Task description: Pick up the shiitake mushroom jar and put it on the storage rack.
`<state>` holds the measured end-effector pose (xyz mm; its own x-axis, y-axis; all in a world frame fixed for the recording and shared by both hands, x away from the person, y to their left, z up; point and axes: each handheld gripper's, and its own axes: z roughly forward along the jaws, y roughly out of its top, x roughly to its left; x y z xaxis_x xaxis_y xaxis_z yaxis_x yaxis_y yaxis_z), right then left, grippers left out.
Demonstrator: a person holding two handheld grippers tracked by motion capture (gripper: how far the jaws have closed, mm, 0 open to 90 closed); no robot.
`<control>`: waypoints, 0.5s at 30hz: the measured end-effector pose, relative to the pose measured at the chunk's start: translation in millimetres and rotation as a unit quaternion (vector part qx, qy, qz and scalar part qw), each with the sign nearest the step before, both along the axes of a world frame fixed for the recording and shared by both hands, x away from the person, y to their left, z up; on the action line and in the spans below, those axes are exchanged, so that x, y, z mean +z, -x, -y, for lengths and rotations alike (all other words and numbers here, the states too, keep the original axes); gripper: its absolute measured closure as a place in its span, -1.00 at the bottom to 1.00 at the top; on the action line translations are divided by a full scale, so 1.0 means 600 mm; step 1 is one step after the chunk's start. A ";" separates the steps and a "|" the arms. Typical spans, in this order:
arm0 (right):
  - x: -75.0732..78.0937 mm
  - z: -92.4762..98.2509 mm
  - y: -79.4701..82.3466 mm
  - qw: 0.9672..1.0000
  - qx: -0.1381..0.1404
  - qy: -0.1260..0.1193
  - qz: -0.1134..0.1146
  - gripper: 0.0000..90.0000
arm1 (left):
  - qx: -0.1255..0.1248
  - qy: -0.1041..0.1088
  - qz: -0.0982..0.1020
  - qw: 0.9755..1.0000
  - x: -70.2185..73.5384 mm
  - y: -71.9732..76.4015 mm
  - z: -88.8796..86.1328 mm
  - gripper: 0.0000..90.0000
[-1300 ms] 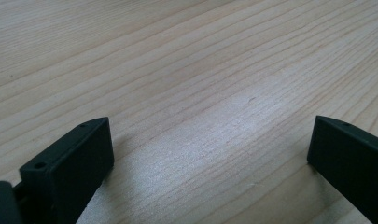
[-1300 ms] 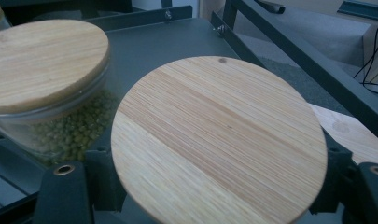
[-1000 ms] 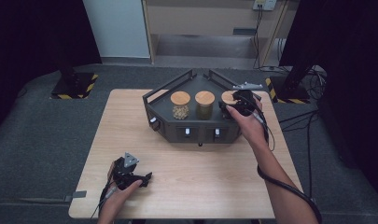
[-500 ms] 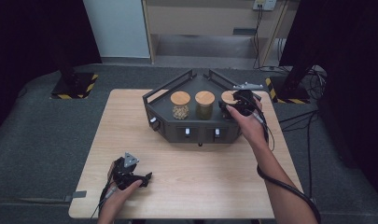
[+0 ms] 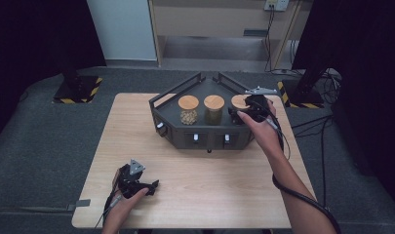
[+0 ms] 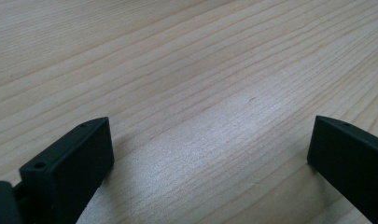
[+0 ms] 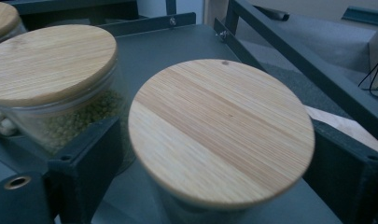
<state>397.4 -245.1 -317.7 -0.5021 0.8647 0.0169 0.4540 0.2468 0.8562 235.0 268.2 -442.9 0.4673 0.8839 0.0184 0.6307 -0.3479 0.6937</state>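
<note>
Straddling the rightmost jar (image 7: 214,140), right gripper (image 7: 214,172), jar's contents hidden.

Wooden table (image 5: 205,195), dark rack (image 5: 207,139), left gripper (image 5: 153,185)

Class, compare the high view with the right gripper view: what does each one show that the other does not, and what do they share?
High view alone: the whole wooden table, the left gripper resting low on it near the front edge, the person's forearms, and the grey floor around.

Right gripper view alone: the green grains inside the middle jar seen close, and the right gripper with its black jaws standing either side of the right jar; they have just been opening.

Both: the dark rack, its three wooden-lidded jars, and the right gripper at the right jar.
</note>
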 end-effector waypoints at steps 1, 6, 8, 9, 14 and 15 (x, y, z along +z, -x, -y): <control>0.001 0.005 0.008 1.000 -0.001 -0.003 0.005 -0.83 | -0.001 0.000 0.000 1.000 0.000 0.000 -0.001 -1.00; 0.003 0.020 0.029 1.000 -0.002 -0.014 0.015 -0.88 | -0.001 0.000 0.000 1.000 0.000 0.000 0.000 -1.00; 0.004 0.023 0.032 1.000 -0.002 -0.015 0.016 -0.88 | -0.001 0.000 0.000 1.000 0.000 0.000 0.000 -1.00; 0.005 0.025 0.035 1.000 -0.001 -0.016 0.017 -0.88 | -0.001 0.000 0.000 1.000 0.000 0.000 0.000 -1.00; 0.009 0.031 0.051 1.000 0.008 -0.015 0.024 -0.91 | -0.001 0.000 0.000 1.000 0.000 0.000 0.000 -1.00; 0.010 0.031 0.054 1.000 0.009 -0.015 0.025 -0.92 | -0.001 0.000 0.000 1.000 0.000 0.000 0.000 -1.00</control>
